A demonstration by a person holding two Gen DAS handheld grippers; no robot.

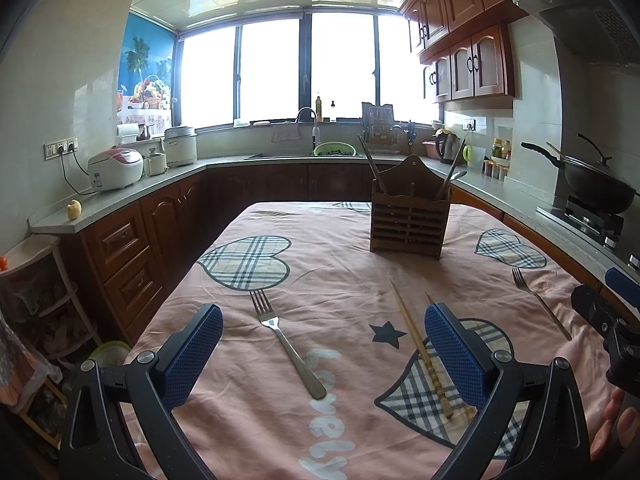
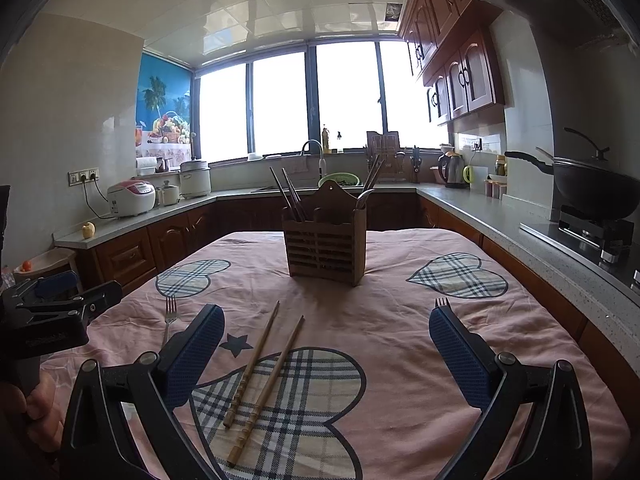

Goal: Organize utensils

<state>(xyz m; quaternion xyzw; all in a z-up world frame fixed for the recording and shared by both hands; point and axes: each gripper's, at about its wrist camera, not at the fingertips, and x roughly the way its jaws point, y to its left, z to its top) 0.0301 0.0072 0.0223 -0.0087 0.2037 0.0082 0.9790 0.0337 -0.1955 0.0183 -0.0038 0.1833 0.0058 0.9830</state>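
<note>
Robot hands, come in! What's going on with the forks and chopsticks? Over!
Both hand-held grippers open, empty. Two forks and chopstick pair lie loose on tablecloth. Wooden utensil holder ahead, path clear.

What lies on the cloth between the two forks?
A pair of wooden chopsticks, side by side, shows best in the right wrist view, lying between the left fork and the right fork, short of the wooden holder.

White lettering reading "lovely" is printed on the pink tablecloth, lying between the left gripper's fingers, just beyond a fork's handle end. No other text is legible.
</note>
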